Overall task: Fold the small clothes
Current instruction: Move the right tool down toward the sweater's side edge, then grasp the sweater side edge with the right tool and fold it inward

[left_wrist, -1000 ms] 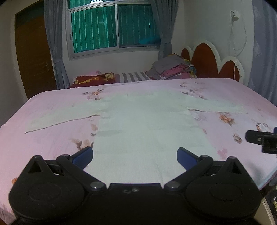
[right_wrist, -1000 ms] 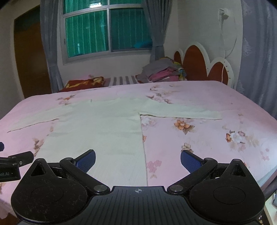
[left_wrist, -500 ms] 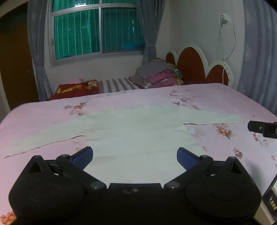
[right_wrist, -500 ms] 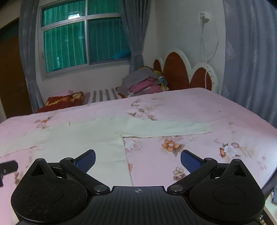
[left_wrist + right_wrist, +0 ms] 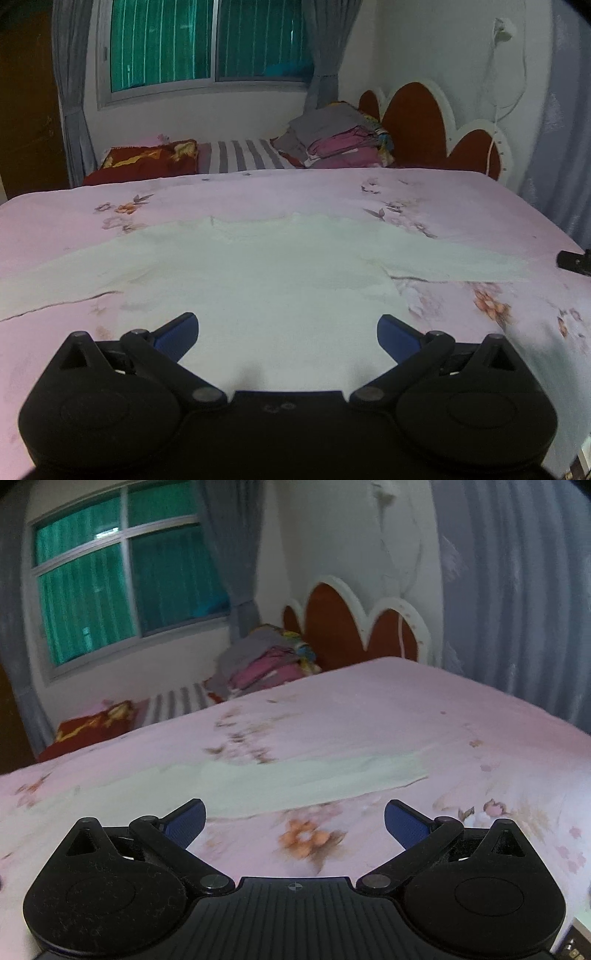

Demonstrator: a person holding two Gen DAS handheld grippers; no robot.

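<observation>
A pale cream long-sleeved knit top [image 5: 266,280] lies flat on the pink floral bedsheet [image 5: 461,206], sleeves running nine to three. My left tongs [image 5: 287,328] hover spread over its body; my right tongs [image 5: 294,818], also spread and empty, face its right sleeve [image 5: 332,779] at twelve, so they are nearer.

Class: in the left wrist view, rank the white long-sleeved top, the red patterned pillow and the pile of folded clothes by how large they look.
1. white long-sleeved top, by far the largest and the nearest.
2. and 3. pile of folded clothes and red patterned pillow look much alike, both far off by the wall, so I leave them unranked.
</observation>
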